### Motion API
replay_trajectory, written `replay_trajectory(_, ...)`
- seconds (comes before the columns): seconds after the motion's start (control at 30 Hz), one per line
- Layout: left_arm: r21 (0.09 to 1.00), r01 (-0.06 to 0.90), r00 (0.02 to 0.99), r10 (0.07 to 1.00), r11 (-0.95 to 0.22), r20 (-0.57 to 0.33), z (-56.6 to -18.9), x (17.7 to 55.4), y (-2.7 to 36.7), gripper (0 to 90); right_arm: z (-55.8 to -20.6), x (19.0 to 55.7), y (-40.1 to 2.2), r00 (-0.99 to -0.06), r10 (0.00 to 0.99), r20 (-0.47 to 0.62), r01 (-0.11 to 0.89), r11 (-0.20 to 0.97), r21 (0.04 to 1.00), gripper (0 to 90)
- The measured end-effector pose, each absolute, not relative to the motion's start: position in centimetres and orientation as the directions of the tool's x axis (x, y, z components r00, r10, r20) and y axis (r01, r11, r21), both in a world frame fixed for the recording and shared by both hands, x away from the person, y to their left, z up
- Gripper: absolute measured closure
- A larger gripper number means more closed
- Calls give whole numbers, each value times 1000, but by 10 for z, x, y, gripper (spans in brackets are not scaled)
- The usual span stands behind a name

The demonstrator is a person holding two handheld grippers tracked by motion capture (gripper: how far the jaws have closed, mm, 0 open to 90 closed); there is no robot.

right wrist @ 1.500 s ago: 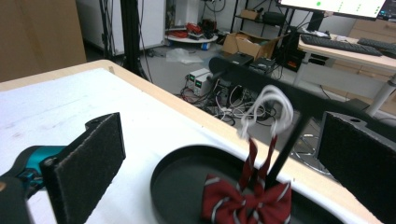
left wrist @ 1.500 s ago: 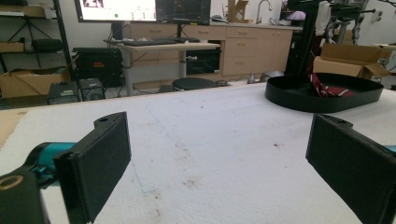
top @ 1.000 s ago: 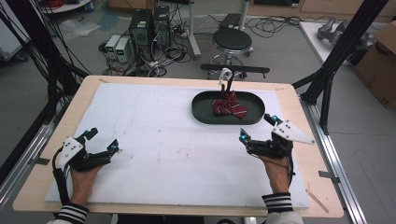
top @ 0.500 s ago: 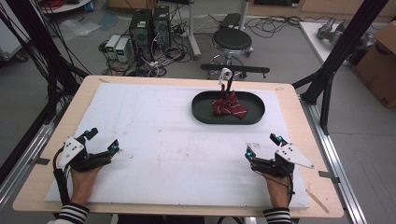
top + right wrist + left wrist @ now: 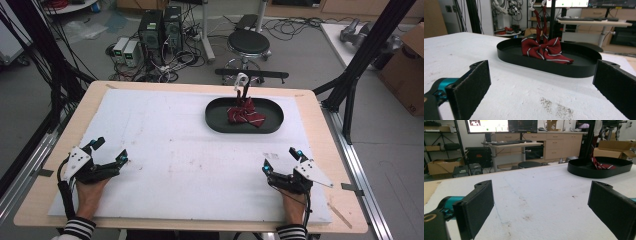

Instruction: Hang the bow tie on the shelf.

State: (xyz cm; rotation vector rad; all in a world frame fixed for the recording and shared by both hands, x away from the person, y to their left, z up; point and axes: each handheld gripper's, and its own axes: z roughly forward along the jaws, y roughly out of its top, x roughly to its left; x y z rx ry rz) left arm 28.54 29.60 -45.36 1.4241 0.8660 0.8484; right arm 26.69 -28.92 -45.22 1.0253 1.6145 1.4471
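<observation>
Two grippers, left gripper (image 5: 110, 159) and right gripper (image 5: 280, 161), are held low at the near table edge w/ jaws spread wide, nothing gripped (a rest pose, presumably). Farther off, a red striped bow tie (image 5: 246, 114) is seen lying in the black oval tray (image 5: 216, 119), well apart from both.

Grey floor (image 5: 310, 55) beyond the far edge of the wooden table (image 5: 65, 135), strewn with loose cables (image 5: 295, 25). Two dark computer towers (image 5: 160, 30) stand on it, two smaller pale boxes (image 5: 125, 50) just beside them. Black round stool (image 5: 248, 42) near the table's far edge. Black frame struts (image 5: 367, 50) rise at both sides. Cardboard box (image 5: 407, 60) at far right. Light wood cabinets with drawers (image 5: 559, 143) along the back wall; a desk (image 5: 516, 145) carries a keyboard (image 5: 504, 143), monitors (image 5: 487, 125) above. Shelving (image 5: 439, 140) at left holds further boxes.
</observation>
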Motion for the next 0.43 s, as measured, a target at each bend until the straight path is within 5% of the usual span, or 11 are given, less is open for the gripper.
replay_trajectory(0.43,1000,17,450,893,-14,5,-454,285,296,70,-453,265,-286,-420,906,-48,67,84,994,4)
